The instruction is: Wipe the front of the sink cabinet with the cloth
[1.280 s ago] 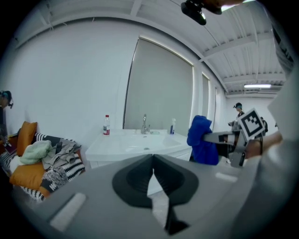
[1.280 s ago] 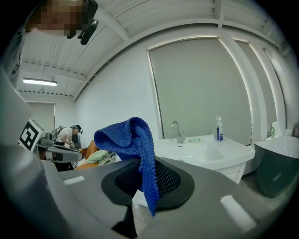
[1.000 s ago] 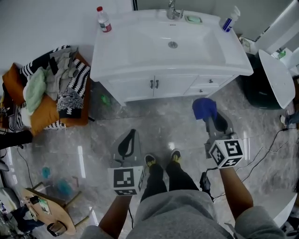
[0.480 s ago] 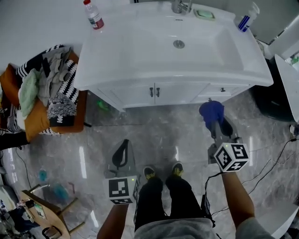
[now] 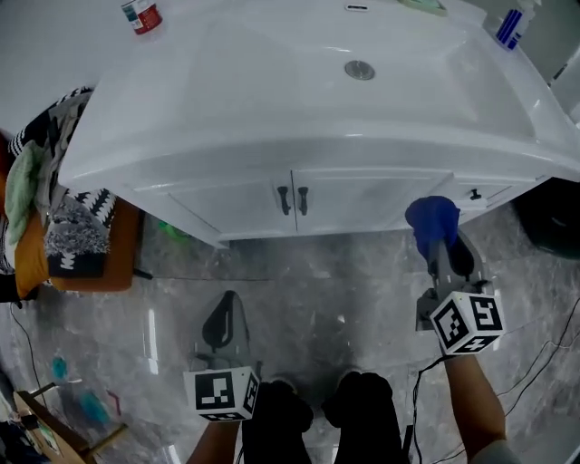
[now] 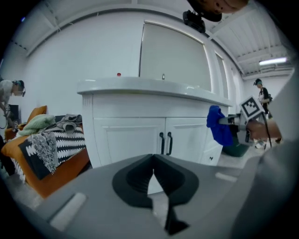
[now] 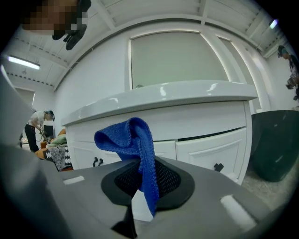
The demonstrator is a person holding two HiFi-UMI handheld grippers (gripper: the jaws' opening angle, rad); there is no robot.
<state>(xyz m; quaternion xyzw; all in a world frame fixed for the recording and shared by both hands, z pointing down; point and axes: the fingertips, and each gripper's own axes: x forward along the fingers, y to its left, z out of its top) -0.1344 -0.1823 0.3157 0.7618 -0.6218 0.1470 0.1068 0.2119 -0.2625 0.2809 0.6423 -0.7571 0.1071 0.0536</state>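
Note:
The white sink cabinet (image 5: pixel 353 195) fills the upper head view, with two doors, dark handles (image 5: pixel 292 198) and drawers at the right (image 5: pixel 473 194). A blue cloth (image 5: pixel 432 217) hangs bunched from my right gripper (image 5: pixel 439 237), which is shut on it just in front of the right-hand drawers. In the right gripper view the cloth (image 7: pixel 135 149) drapes over the jaws before the drawer front (image 7: pixel 210 149). My left gripper (image 5: pixel 223 324) is shut and holds nothing, low over the floor before the doors (image 6: pixel 140 140). The left gripper view shows the cloth (image 6: pixel 219 126) at the right.
A bottle (image 5: pixel 140 13) stands on the countertop's left, a spray bottle (image 5: pixel 512 25) on its right. An orange seat piled with clothes (image 5: pixel 54 217) sits left of the cabinet. A dark bin (image 7: pixel 275 144) stands to the right. People stand far off in both gripper views.
The head view has closed in on the cabinet, which now looms larger. My right gripper with the cloth has come close to the drawer fronts. The left gripper stays low.

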